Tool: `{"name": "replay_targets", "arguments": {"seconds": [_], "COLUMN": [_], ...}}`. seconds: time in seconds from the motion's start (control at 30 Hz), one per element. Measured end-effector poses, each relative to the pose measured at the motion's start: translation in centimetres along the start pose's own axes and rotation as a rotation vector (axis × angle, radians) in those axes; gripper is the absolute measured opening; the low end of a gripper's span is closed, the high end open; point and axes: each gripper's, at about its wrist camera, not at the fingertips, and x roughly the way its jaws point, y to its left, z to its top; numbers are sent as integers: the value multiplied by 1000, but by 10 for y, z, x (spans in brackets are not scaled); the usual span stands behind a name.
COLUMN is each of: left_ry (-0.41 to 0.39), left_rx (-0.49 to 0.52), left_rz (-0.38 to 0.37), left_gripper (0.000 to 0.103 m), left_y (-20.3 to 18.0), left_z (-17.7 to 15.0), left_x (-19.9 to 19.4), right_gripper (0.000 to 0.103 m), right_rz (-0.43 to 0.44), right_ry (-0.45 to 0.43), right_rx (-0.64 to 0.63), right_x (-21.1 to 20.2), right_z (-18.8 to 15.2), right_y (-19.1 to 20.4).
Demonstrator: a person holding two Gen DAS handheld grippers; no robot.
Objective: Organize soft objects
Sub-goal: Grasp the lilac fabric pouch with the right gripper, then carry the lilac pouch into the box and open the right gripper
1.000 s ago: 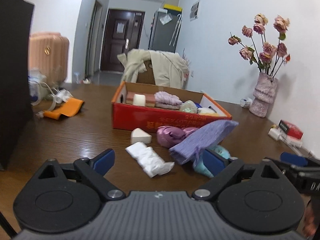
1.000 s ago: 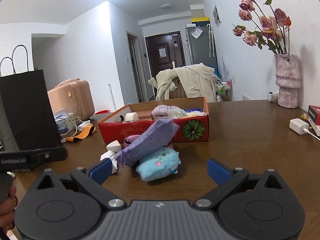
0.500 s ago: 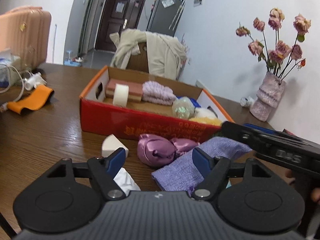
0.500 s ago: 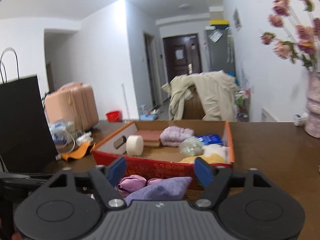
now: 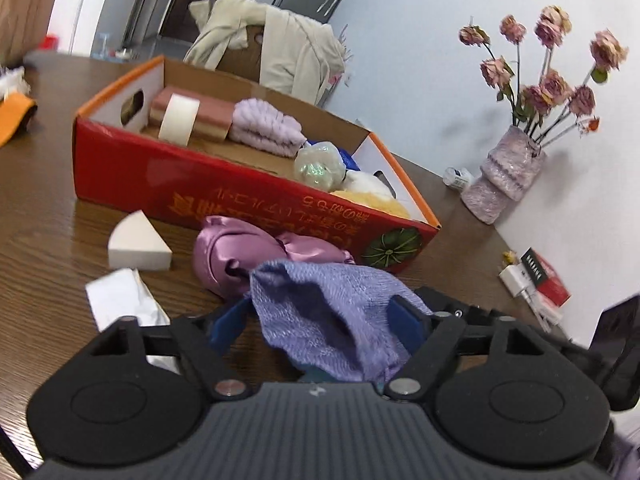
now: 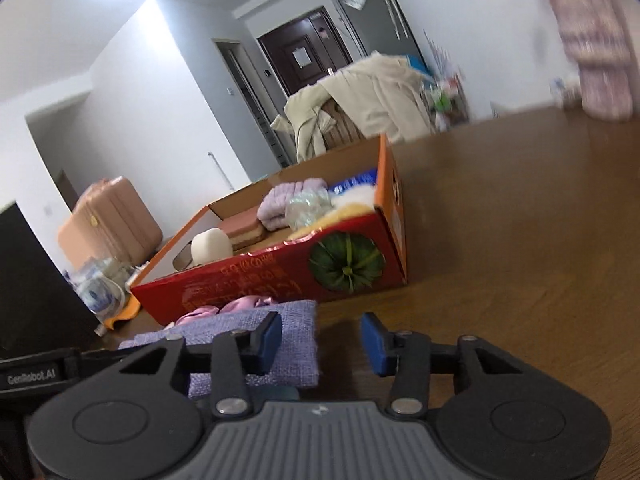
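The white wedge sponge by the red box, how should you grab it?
Grip the white wedge sponge across its two flat side faces, coming from above. It lies flat on the table, clear of the pink satin bundle, so fingers fit either side.

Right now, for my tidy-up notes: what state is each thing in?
Left gripper: jaws just closing, purple cloth between them, grip unclear.
Right gripper: open, jaws just closing, nothing between them.
Box: open, partly filled.
Pink satin bundle: on table, outside box.
White wedge sponge: on table, outside box.
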Motion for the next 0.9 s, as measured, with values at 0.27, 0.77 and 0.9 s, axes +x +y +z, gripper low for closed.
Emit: {"name": "replay_targets", "arguments": {"seconds": [0.27,0.77,0.9], "left_ry": [-18,-125,-150], "left_rx": [-17,27,65], "left_rz": [-64,-156,-176], "left_gripper": [19,8,8], "left_y": [3,-8,-12], "left_z": [4,-8,-18], "left_x": [-5,-77,-107], "right_gripper": [43,16,15], "right_rz": [167,381,374], "right_ry": [9,-61,-112], "right_rx": [65,97,31], "right_x": [5,-28,-60], "right_z": [-2,-8,-14], "right_y": [-10,19,43]}}
